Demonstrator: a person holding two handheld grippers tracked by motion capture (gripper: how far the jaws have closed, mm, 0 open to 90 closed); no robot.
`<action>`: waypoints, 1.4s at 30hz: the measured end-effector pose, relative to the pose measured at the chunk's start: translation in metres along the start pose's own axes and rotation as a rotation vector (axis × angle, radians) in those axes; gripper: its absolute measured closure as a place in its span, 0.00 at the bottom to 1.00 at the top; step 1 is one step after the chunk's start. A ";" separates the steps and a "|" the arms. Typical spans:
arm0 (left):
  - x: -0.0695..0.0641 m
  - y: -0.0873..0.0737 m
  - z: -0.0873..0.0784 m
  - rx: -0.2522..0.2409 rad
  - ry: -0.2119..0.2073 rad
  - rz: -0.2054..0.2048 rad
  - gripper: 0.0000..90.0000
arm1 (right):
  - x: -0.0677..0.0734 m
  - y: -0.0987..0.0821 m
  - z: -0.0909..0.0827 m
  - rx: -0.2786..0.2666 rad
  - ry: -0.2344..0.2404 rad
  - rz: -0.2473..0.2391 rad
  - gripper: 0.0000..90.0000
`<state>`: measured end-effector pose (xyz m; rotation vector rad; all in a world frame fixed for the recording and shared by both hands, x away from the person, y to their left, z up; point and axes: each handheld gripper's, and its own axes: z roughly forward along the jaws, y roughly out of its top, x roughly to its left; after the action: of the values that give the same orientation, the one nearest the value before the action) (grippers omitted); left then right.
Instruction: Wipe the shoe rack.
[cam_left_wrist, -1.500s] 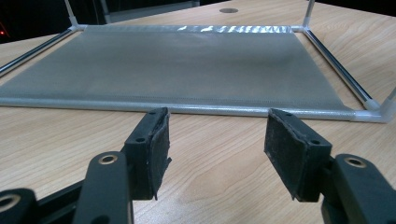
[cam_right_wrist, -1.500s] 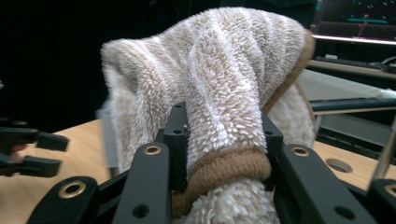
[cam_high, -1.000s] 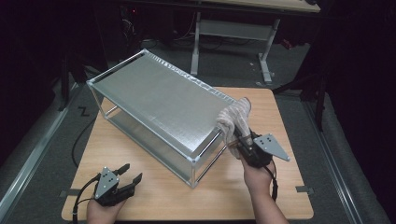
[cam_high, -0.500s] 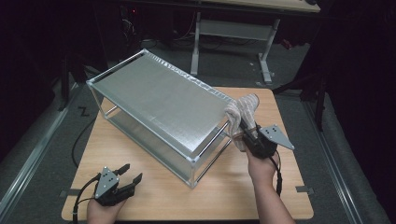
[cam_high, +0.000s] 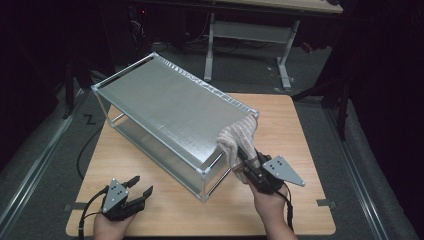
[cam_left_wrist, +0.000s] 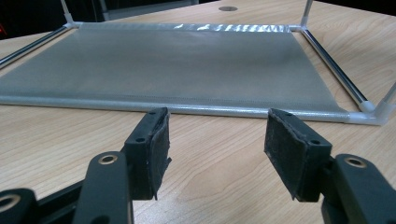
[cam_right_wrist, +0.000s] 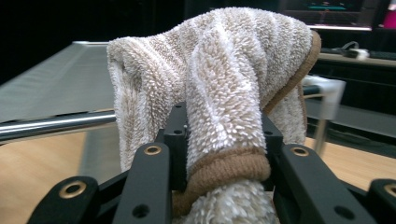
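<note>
Since a second ago your right gripper has dragged the towel along the rack's near right corner, first toward the far end and now back toward you, while your left gripper has stayed put near the counter's front left edge. Your right jaws are clamped on the towel's brown-hemmed fold, the cloth bunched tight between the pads, as the right gripper view shows. From there the towel rises and drapes over the rack's top right corner, with part of it hanging down the end beside the metal rail. The rack sits diagonally across the wooden counter, its grey top panel facing up and its lower shelf just above the wood. Your left jaws stand wide apart with nothing between them, the pads pointing at the rack's lower shelf edge, near it but not touching. Your left hand rests low on the counter, well apart from your right.
</note>
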<state>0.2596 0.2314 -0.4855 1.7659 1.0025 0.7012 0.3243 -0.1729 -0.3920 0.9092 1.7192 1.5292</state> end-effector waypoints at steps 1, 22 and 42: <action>0.000 0.000 0.000 0.000 0.000 0.001 0.45 | 0.005 0.000 -0.002 -0.004 0.008 -0.003 0.74; 0.001 0.001 -0.001 -0.003 -0.001 0.003 0.45 | 0.054 0.004 -0.023 -0.042 0.152 -0.035 0.74; 0.000 0.002 0.002 -0.013 -0.003 -0.008 0.43 | -0.035 -0.036 -0.063 0.091 -0.154 0.017 0.73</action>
<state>0.2617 0.2297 -0.4843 1.7498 1.0007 0.6985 0.2882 -0.2387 -0.4205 1.0620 1.6846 1.3634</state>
